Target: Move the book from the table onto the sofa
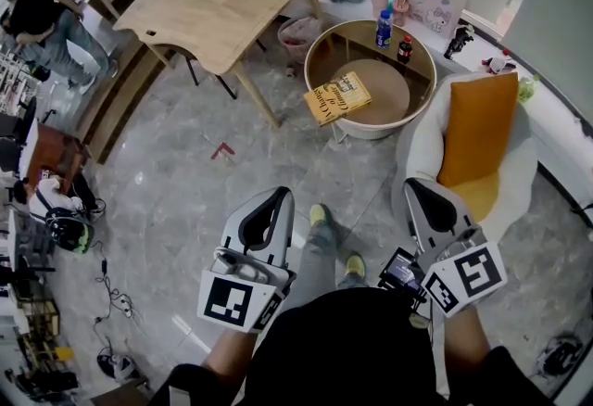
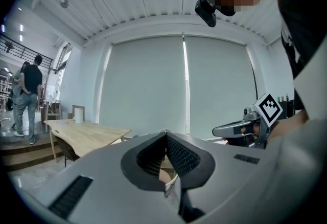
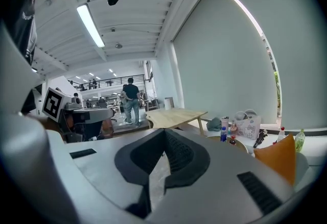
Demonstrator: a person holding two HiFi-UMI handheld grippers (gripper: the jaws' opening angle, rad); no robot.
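The task is judged not yet begun: the book [image 1: 337, 98] is found at the round table's [image 1: 380, 133] left edge, overhanging the rim, the sofa [image 1: 417, 149] beside the table is without it, and the left gripper [image 1: 277, 195] and the right gripper [image 1: 413, 184] are held fully closed, empty, well apart from it

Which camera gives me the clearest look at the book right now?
The head view: the yellow book lies in full sight there, on the near-left rim of the round table. Neither gripper view shows it at all.
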